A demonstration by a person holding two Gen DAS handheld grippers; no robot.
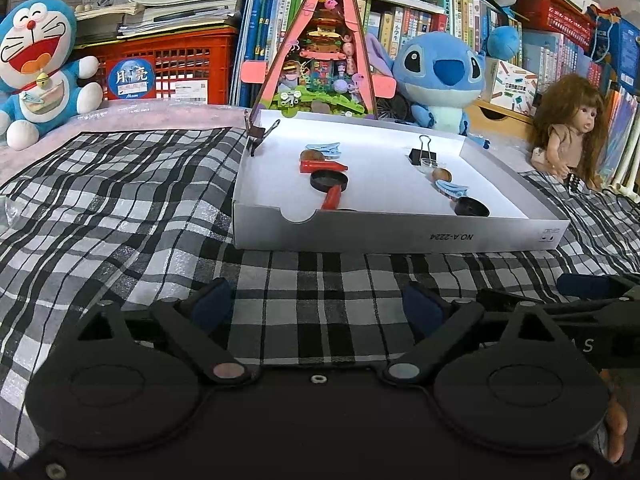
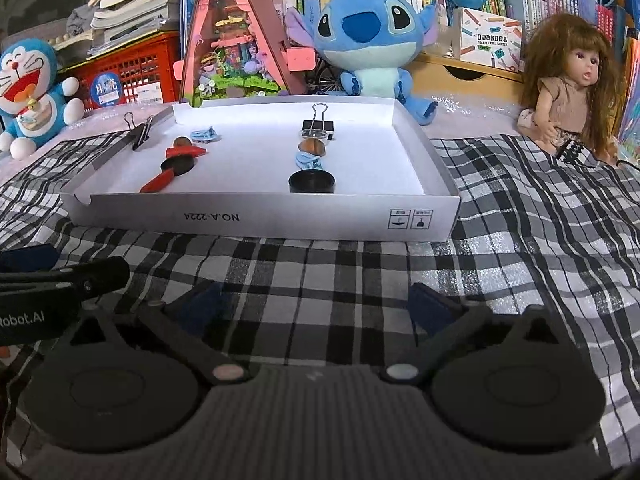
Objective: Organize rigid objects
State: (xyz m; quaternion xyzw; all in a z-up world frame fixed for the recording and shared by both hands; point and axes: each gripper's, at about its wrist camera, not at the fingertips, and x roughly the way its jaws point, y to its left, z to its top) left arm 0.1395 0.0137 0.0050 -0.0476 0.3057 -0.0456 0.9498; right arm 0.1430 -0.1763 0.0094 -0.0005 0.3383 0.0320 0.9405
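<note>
A shallow white box lid [image 1: 400,234] [image 2: 260,222] lies on the checked cloth. Inside it, a left row holds a blue clip [image 1: 324,149], a brown nut [image 1: 313,156], two red pieces [image 1: 323,167] [image 1: 333,198] and a black cap [image 1: 329,181]. A right row holds a black binder clip [image 1: 423,154] [image 2: 318,124], a clear cup [image 2: 313,134], a nut [image 2: 313,146], a blue clip [image 2: 309,160] and a black cap [image 2: 312,183]. Another binder clip [image 1: 260,133] [image 2: 138,130] grips the lid's left wall. My left gripper [image 1: 318,310] and right gripper [image 2: 316,310] are open and empty, in front of the lid.
Plush toys [image 1: 38,68] [image 2: 370,36], a pink triangular model house [image 1: 324,48], a doll [image 2: 568,92], red crates [image 1: 168,68] and bookshelves stand behind the lid. The checked cloth [image 1: 120,200] spreads to both sides. The other gripper shows at each view's edge [image 1: 592,296] [image 2: 60,284].
</note>
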